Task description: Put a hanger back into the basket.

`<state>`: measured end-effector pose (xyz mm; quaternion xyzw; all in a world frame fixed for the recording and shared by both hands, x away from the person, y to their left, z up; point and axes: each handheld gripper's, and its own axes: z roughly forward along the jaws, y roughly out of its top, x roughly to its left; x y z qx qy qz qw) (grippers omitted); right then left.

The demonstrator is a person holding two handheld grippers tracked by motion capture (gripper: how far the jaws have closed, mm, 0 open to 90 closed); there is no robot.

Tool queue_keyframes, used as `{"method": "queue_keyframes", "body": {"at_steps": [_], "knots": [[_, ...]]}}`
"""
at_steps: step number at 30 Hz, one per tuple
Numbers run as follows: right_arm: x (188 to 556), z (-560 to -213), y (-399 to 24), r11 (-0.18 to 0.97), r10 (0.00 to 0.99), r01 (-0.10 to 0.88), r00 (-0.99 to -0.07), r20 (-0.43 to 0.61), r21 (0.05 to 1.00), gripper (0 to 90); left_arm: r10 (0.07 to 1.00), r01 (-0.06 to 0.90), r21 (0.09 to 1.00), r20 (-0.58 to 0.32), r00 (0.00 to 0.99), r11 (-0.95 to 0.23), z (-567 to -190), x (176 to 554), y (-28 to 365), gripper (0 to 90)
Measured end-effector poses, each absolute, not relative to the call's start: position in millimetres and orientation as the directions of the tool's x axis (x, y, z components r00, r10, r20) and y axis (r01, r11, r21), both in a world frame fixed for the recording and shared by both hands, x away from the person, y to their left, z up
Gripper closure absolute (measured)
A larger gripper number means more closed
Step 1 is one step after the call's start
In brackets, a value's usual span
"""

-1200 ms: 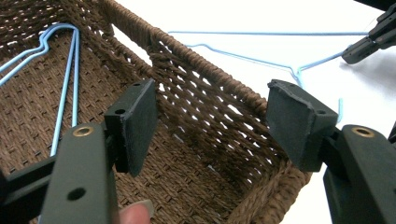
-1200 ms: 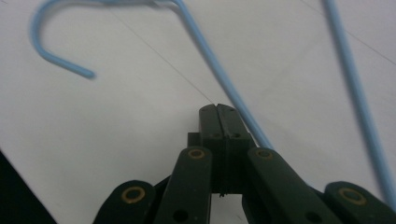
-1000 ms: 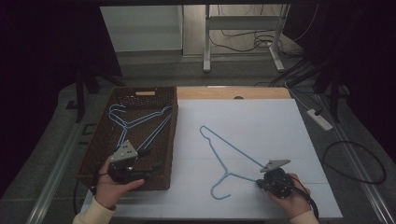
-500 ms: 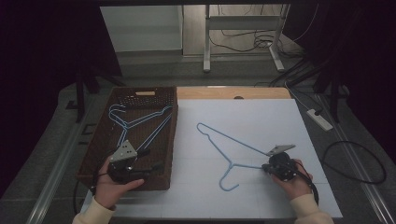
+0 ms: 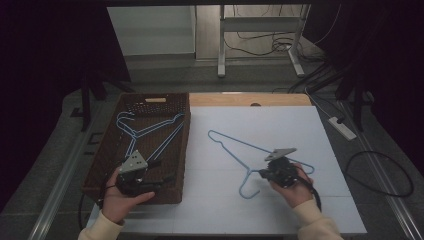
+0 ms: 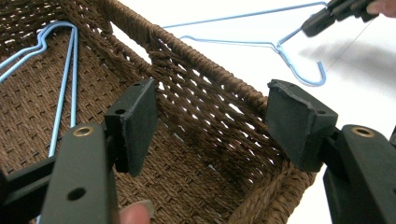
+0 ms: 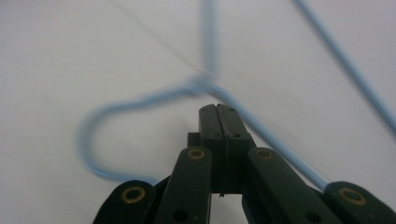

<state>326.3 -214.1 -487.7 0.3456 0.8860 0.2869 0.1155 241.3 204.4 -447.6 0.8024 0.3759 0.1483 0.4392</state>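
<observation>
A blue wire hanger (image 5: 235, 142) lies on the white sheet (image 5: 280, 125), hook toward the front. My right gripper (image 5: 262, 173) is shut at the hanger's neck, with the wire (image 7: 345, 65) running off beside the closed jaw tips (image 7: 217, 109). The left gripper view shows that hanger (image 6: 275, 44) beyond the basket's wall. My left gripper (image 5: 162, 171) is open over the near right corner of the brown woven basket (image 5: 106, 152), jaws wide with nothing between them (image 6: 210, 121). More blue hangers (image 5: 150, 131) lie on the basket floor (image 6: 70, 70).
A wooden strip (image 5: 250, 99) runs along the sheet's far edge. A white power strip (image 5: 342, 127) and a looped black cable (image 5: 380, 175) lie on the floor to the right. Desk legs and cables stand beyond the table.
My right gripper has moved right and a little away from the front edge, and the blue hanger has slid and swung with it. The left gripper has stayed put.
</observation>
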Motion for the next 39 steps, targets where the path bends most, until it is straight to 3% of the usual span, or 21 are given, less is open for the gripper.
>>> {"method": "queue_keyframes", "body": {"at_steps": [6, 13, 22, 39], "knots": [[318, -499, -155, 0.679, 0.58, 0.485, -0.815, 0.002, 0.551, 90.0, 0.731, 0.468, 0.819, -0.091, 0.677, -0.331, -446, 240, 205, 34.4], [316, -508, -144, 0.725, 0.561, 0.49, -0.828, -0.002, 0.484, 90.0, 0.732, 0.468, 0.821, -0.093, 0.675, -0.327, -446, 241, 206, 34.5], [302, -505, -167, 0.726, 0.581, 0.517, -0.814, -0.001, 0.454, 90.0, 0.73, 0.467, 0.82, -0.091, 0.677, -0.331, -446, 240, 204, 34.4], [277, -498, -261, 0.645, 0.71, 0.637, -0.704, -0.022, 0.422, 90.0, 0.727, 0.466, 0.819, -0.09, 0.681, -0.335, -446, 240, 200, 34.4]]}}
